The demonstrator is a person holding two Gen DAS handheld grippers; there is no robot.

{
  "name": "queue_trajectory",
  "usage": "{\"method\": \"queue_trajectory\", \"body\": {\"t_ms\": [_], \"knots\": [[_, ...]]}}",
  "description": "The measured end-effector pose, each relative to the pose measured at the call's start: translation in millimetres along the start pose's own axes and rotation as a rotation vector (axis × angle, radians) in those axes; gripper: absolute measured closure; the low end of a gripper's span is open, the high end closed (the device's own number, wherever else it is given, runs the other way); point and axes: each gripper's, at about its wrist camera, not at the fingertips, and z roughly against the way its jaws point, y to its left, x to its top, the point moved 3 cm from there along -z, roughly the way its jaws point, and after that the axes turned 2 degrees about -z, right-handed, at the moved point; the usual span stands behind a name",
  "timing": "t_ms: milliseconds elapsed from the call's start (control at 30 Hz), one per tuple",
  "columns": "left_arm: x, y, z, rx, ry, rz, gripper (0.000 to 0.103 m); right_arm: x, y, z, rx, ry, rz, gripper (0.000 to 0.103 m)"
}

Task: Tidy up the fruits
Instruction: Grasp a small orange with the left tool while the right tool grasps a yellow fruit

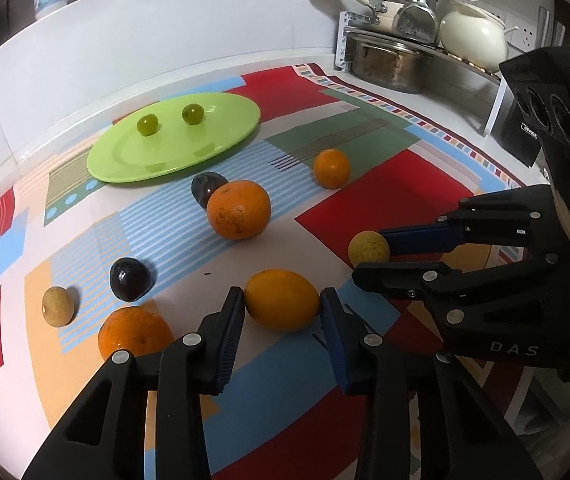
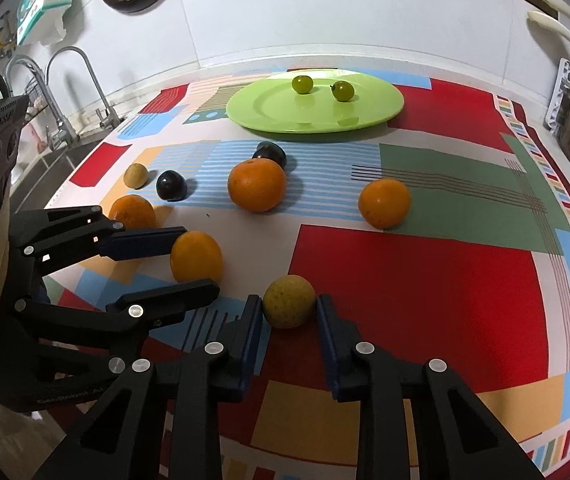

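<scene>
The left gripper (image 1: pixel 281 312) is clamped on an oval orange fruit (image 1: pixel 282 299), one blue pad against each side, the fruit sitting on the cloth. The right gripper (image 2: pixel 289 312) is closed on a small yellow speckled fruit (image 2: pixel 289 301), pads pressing both flanks; in the left wrist view the same fruit (image 1: pixel 369 248) shows at that gripper's fingertips, just right of the oval one.

Everything lies on a patterned tablecloth (image 2: pixel 425 280) of red, green, blue and tan blocks spread on a white counter. Toward the wall sits a lime-green plate (image 1: pixel 133 160) bearing two green grapes (image 1: pixel 147 124) (image 1: pixel 193 114), apart from each other.

Of the loose fruit, the biggest is a large orange (image 1: pixel 239 209) in the middle of the cloth, with a dark plum (image 1: pixel 205 188) touching its far side. Another orange (image 1: pixel 133 334) lies just left of the left gripper. A smaller orange (image 1: pixel 331 168) sits alone toward the right. A second dark plum (image 1: pixel 130 279) and a small tan fruit (image 1: pixel 58 306) lie near each other at the left.
</scene>
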Motion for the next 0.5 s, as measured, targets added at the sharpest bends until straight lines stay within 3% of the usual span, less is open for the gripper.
{"method": "queue_trajectory", "body": {"t_ms": [500], "knots": [[14,10,33,0.044,-0.062,0.042,0.065,13,6,22,0.002,-0.07,-0.017,0.075]]}}
